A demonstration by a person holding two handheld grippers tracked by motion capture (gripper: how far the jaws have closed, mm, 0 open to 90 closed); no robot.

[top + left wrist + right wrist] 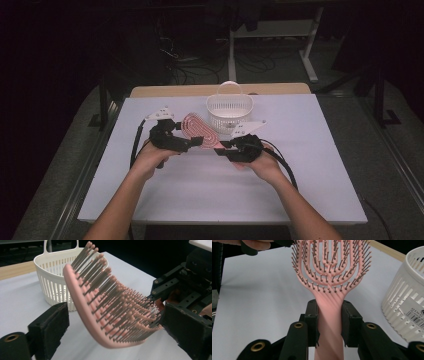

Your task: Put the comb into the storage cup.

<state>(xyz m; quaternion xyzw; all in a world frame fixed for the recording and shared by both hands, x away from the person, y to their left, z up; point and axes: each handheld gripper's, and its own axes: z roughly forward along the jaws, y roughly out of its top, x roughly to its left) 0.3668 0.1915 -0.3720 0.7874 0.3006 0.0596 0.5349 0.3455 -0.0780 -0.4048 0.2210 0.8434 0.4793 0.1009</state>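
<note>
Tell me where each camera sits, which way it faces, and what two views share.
High view: above the person's side, looking forward and down on the table; both forearms show.
Left gripper view: on the left tool, facing the pink hairbrush and white basket.
Right gripper view: on the right tool, looking along the handle it clamps.
Both gripper views share brush and basket.

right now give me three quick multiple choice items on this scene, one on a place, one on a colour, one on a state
1. Where is the white slotted plastic basket?
A. far side of the white table
B. on the floor
C. in a hand

2. What colour is the curved vented plastic hairbrush?
A. blue
B. pink
C. green

3. What is the right claw doing?
A. hanging open
B. shut on the basket
C. shut on the hairbrush handle

Key: 1 A, the basket stands beyond both hands; 2 B, body plainly pink; 3 C, both jaws press the handle.
</note>
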